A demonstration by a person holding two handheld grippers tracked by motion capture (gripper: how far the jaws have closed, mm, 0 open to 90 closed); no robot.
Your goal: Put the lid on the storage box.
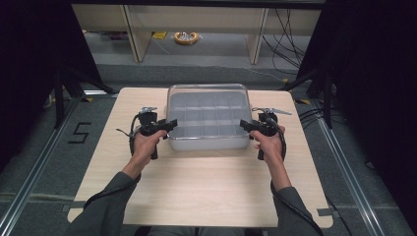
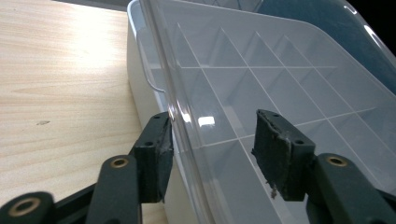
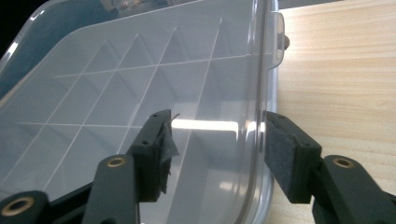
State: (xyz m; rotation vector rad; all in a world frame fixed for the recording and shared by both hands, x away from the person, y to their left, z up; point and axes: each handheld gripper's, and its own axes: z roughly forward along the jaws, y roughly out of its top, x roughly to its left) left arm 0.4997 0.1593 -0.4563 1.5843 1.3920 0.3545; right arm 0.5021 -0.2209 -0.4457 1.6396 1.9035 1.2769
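Grey-sleeved forearms enter from bottom. Pale wooden surface [image 1: 206,196] carries clear plastic lidded box with divider grid [image 1: 208,117] at far centre. Left gripper [image 1: 171,124] spread wide, straddling box's left lid edge. Right gripper [image 1: 244,125] likewise spread, straddling right edge.

The desk [image 1: 196,196] is viewed from above, looking forward and down. The clear compartment box [image 1: 208,117] is seen close up from opposite sides by both gripper views and is shared by all three.
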